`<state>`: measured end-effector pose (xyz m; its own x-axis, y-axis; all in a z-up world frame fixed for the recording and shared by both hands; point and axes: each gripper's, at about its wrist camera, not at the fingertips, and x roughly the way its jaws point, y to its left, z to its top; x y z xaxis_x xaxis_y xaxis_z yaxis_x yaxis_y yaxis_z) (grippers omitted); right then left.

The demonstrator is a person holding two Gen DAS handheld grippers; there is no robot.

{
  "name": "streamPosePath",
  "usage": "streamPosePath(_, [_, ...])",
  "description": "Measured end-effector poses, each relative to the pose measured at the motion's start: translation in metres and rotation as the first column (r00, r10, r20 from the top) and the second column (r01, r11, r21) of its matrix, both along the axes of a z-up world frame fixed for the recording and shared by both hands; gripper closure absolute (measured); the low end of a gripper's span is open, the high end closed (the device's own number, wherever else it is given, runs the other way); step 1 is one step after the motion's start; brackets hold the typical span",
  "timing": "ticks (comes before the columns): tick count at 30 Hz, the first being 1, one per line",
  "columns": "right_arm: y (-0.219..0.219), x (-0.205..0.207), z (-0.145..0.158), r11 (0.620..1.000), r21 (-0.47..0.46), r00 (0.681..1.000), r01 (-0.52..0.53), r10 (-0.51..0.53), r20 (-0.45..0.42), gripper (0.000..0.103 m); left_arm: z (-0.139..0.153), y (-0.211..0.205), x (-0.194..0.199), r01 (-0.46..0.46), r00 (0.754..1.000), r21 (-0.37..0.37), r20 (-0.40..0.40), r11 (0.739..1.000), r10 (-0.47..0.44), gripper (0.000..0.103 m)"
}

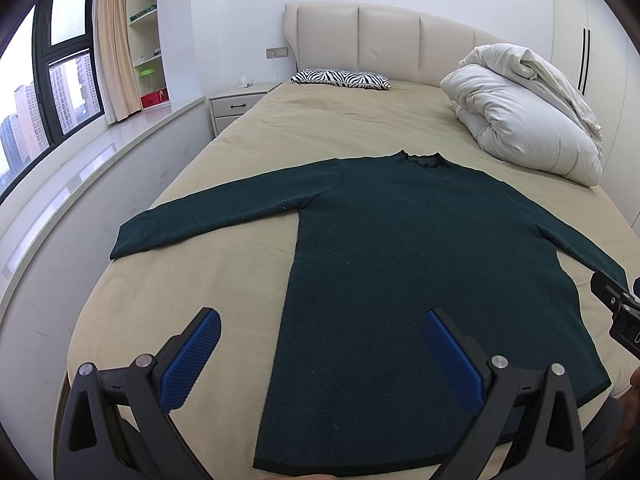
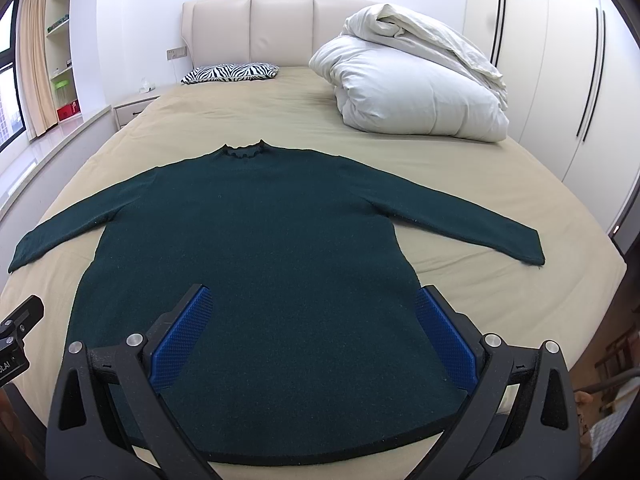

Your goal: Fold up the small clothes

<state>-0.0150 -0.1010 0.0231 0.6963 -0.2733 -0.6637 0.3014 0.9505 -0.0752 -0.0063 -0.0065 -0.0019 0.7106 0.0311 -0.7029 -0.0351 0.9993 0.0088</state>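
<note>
Both grippers, left gripper [image 1: 320,330] & right gripper [image 2: 314,308], hover w/ fingers wide, empty, over sweater [image 2: 256,272] hem at bed [image 2: 480,184] foot edge. Sweater flat, sleeves spread; folding not begun. Next prob: grab a sleeve, fold inward.

Only blurred lettering, perhaps "AI", on the left tongs [image 2: 16,340].

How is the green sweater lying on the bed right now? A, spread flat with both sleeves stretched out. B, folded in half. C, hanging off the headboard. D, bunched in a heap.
A: the sweater lies flat on the bed, a sleeve reaching out to each side.
</note>
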Motion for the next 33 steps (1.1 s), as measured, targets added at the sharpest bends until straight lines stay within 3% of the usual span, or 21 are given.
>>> streamPosePath(27, [-0.003,0.001,-0.013,1.0,0.007,1.0,-0.003,0.003,-0.019,0.0,-0.004,-0.002,0.002,-0.001,1.0,-0.009,-0.014,1.0,0.001,0.0])
streamPosePath(33, [-0.016,0.004,-0.014,0.999,0.054,1.0,0.0,0.001,-0.022,0.0,-0.008,0.002,0.0,0.028,0.999,-0.086,-0.04,0.996,-0.032,0.0])
